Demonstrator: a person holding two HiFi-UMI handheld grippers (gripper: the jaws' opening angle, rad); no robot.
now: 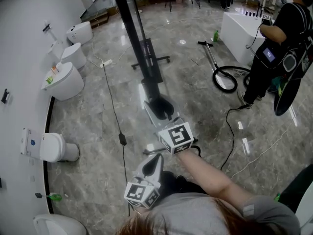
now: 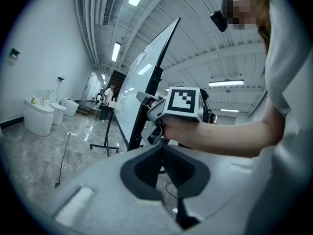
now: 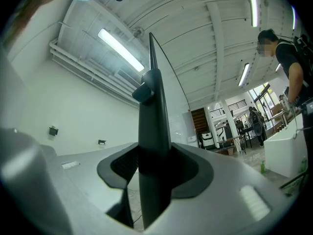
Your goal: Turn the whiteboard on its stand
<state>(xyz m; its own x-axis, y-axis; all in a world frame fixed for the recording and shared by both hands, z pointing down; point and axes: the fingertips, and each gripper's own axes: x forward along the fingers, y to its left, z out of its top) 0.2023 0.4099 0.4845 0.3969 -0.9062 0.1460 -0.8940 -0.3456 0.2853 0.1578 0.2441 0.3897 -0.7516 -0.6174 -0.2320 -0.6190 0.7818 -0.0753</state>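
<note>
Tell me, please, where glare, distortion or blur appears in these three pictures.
Head view: bright glare spots lie on the polished floor; the rest is fairly sharp. Left gripper view: strong fisheye bending, dark corners, and a pale sheen on the whiteboard. Right gripper view: the same fisheye bending; the whiteboard's dark edge, close to the lens, looks soft and shows no detail.

Bathroom-fixture showroom, toilets (image 1: 51, 147) lined along white wall (image 1: 19, 48), freestanding bathtub (image 1: 239, 33), polished marble floor (image 1: 195, 87)

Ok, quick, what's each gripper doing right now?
Left gripper: closed, empty.
Right gripper: closed on the whiteboard frame.
</note>
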